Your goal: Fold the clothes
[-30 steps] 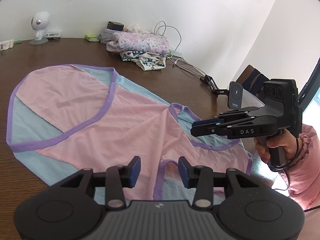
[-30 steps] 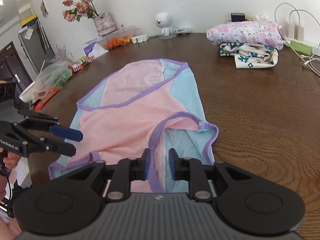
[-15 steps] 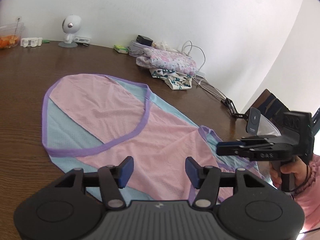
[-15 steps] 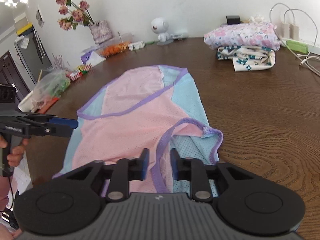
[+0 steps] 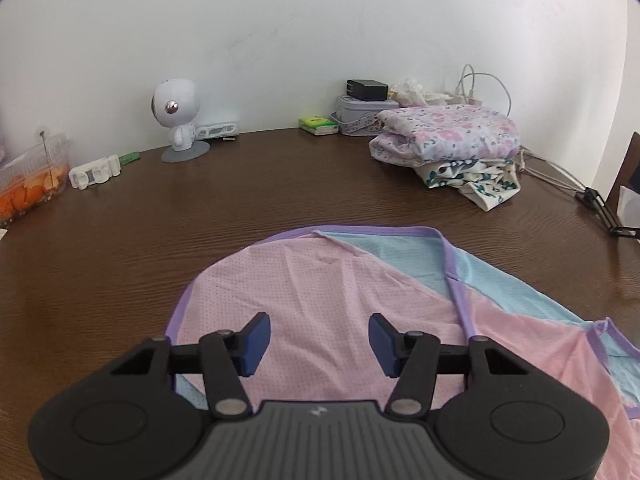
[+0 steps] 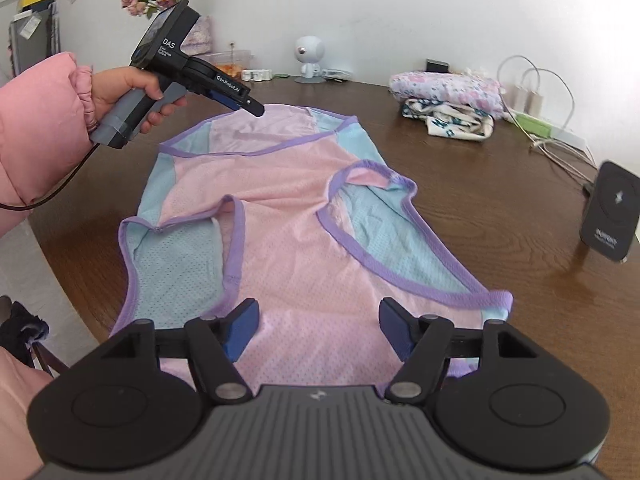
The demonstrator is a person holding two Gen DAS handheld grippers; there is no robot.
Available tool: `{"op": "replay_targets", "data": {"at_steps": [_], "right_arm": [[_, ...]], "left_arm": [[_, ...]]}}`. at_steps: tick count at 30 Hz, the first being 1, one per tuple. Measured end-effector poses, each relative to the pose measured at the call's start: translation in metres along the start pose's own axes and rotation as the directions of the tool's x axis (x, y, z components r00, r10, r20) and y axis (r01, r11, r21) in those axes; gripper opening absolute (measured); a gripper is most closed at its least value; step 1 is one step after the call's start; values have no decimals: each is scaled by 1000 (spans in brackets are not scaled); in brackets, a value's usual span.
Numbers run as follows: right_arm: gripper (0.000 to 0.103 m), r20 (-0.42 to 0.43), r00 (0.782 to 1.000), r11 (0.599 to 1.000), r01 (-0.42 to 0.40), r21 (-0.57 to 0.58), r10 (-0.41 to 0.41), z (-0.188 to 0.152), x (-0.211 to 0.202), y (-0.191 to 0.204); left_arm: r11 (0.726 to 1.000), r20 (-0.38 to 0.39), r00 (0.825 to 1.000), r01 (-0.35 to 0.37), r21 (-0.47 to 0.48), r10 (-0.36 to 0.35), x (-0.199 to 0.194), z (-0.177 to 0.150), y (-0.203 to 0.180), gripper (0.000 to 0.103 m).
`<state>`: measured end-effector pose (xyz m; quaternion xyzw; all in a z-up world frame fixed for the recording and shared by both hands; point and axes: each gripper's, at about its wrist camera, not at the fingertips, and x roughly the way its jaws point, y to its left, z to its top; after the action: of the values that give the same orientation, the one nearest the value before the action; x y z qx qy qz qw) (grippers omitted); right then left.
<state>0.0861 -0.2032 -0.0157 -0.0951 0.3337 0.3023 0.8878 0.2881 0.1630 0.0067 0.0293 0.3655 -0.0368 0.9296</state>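
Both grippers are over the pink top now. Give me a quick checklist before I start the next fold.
1. Left gripper open: ok, jaws spread, nothing held.
2. Right gripper open: ok, nothing held.
3. Pink top spread out on the table: ok.
4. Top smooth: not ok, one armhole edge is turned over.
5. Space to fold: ok, the folded clothes and the black stand sit apart from it.
6. Left gripper touching fabric: cannot tell.

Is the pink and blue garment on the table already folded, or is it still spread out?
Spread out. The pink and blue garment lies flat on the table, both purple-edged armholes showing; no part is folded over.
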Motion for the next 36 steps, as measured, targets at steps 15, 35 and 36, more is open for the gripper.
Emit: {"op": "replay_targets", "data": {"at_steps": [15, 35, 36], "right_arm": [[74, -57, 998, 1000, 4, -29, -5, 2, 13, -38], [80, -134, 981, 972, -162, -168, 140, 41, 53, -132], [80, -138, 980, 970, -169, -175, 146, 41, 52, -132]], "left_arm": [[998, -97, 994, -43, 54, 48, 19, -2, 9, 52], [979, -117, 983, -154, -130, 139, -70, -79, 13, 53], [979, -121, 983, -156, -132, 140, -72, -81, 12, 53]]}}
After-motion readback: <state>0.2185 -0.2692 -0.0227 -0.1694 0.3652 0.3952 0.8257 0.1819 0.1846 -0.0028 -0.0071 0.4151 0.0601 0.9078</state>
